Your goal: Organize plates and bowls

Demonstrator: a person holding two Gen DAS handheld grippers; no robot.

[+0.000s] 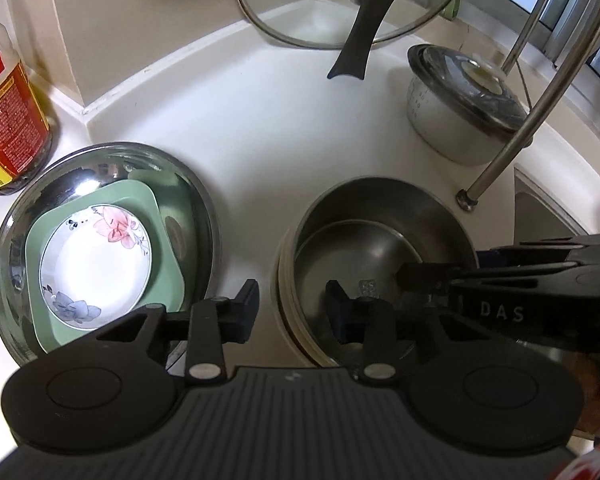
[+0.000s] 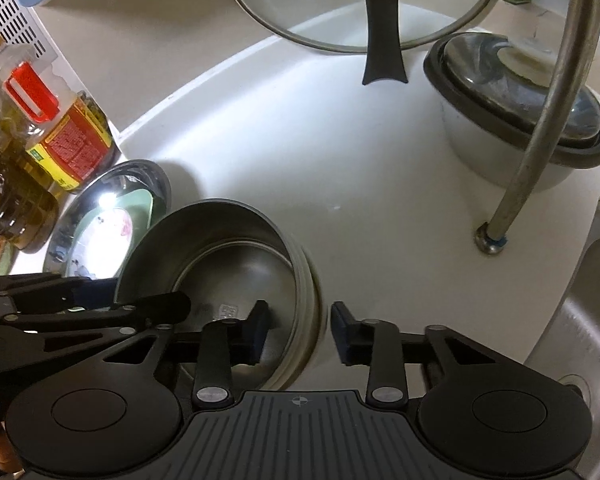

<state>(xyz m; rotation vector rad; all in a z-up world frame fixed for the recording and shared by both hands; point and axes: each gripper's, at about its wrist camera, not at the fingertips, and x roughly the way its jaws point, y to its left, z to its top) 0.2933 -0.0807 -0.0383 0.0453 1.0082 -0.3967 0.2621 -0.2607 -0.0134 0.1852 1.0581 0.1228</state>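
Stacking looks nearly done: floral plate (image 1: 96,266) sits on green plate (image 1: 162,216) inside steel basin (image 1: 204,200) near the counter's (image 1: 240,120) left edge; beside it, steel bowls (image 1: 380,232) nest together. Left gripper (image 1: 292,308) and right gripper (image 2: 300,332) hang released, straddling the bowls' rim.

A home kitchen, seen at a white countertop (image 1: 260,140) corner against beige walls. A glass pan lid (image 1: 340,0) leans upright at the far wall, with a lidded white pot (image 1: 456,108) to its right. Cooking oil bottles (image 2: 60,132) stand at the left. A stainless sink (image 2: 592,320) and a curved metal faucet pipe (image 2: 548,120) sit on the right. Nearer lie stacked steel bowls (image 1: 380,220) and a flowered plate (image 1: 96,264).
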